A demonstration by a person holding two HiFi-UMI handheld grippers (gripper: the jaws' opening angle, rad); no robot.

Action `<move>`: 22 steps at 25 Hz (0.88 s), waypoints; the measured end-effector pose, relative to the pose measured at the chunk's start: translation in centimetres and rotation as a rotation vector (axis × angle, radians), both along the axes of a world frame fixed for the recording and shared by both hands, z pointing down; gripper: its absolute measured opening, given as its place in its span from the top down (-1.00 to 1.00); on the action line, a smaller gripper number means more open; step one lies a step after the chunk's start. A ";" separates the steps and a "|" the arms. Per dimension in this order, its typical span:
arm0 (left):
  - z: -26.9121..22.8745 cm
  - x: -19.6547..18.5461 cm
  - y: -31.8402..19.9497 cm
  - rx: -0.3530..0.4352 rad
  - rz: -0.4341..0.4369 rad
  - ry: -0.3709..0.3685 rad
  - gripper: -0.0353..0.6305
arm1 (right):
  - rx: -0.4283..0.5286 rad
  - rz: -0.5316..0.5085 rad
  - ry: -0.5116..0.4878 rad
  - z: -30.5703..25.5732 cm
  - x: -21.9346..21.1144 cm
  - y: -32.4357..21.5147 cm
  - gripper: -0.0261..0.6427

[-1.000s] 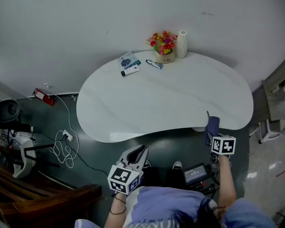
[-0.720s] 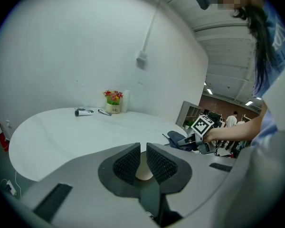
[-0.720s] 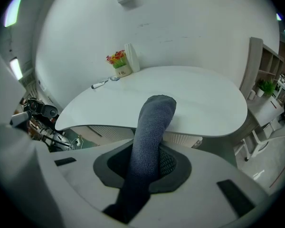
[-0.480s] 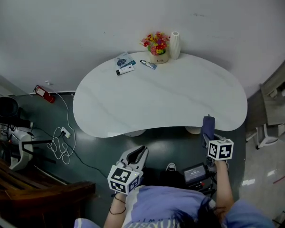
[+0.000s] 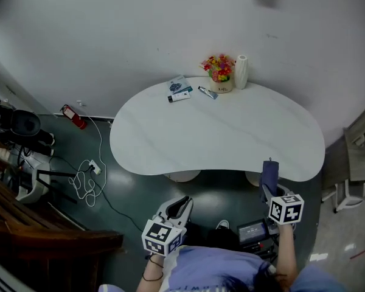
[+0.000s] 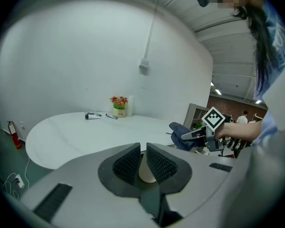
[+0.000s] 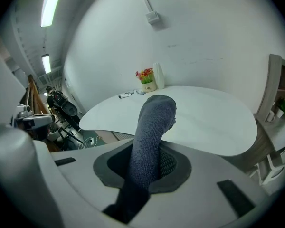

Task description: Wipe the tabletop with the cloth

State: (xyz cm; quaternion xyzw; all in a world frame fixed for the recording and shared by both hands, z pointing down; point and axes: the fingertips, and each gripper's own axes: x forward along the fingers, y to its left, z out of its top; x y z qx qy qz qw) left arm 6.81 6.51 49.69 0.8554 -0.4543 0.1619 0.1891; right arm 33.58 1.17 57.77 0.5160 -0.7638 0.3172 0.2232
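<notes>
A white kidney-shaped table (image 5: pixel 219 132) stands against the wall. My right gripper (image 5: pixel 272 189) is shut on a dark blue cloth (image 5: pixel 269 172), which sticks up past the jaws just short of the table's near right edge. In the right gripper view the cloth (image 7: pixel 149 132) rises between the jaws in front of the tabletop (image 7: pixel 204 118). My left gripper (image 5: pixel 177 207) hangs lower left, off the table, with its jaws nearly together and nothing between them. The left gripper view shows the table (image 6: pixel 76 132) ahead and the right gripper with the cloth (image 6: pixel 180 129) to the right.
At the table's far edge stand a flower pot (image 5: pixel 219 72) and a white roll (image 5: pixel 241 70), with a tube (image 5: pixel 207 92) and small packets (image 5: pixel 180 91) beside them. Cables and a socket (image 5: pixel 88 175) lie on the dark floor at left. A black device (image 5: pixel 252 230) sits at the person's feet.
The head view has shifted, so the table sits a little lower and to the right in frame. The right gripper with the cloth stays near the table's near right edge. The left gripper has barely moved.
</notes>
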 end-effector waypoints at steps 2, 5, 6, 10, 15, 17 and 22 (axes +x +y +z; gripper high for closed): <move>-0.1 -0.4 0.9 -0.002 -0.022 -0.003 0.79 | -0.006 -0.014 -0.003 0.2 -0.4 0.5 0.71; 0.2 -1.9 2.9 -0.019 -0.058 -0.009 0.79 | -0.020 -0.043 -0.007 0.9 -1.9 1.5 0.71; 0.4 -2.4 3.5 -0.026 -0.068 -0.011 0.79 | -0.022 -0.052 -0.010 1.1 -2.5 1.8 0.71; 0.7 -3.8 4.7 -0.037 -0.083 -0.019 0.79 | -0.024 -0.080 -0.028 1.6 -4.8 2.4 0.71; -0.2 -4.5 5.1 -0.003 -0.051 -0.026 0.79 | 0.004 -0.100 -0.041 0.5 -7.6 3.1 0.71; -0.8 -4.6 5.9 0.019 -0.034 -0.031 0.79 | 0.014 -0.103 -0.042 -0.1 -8.5 4.0 0.71; -1.7 -5.8 10.2 0.027 0.003 -0.022 0.79 | 0.027 -0.097 -0.046 -1.7 -10.7 7.9 0.71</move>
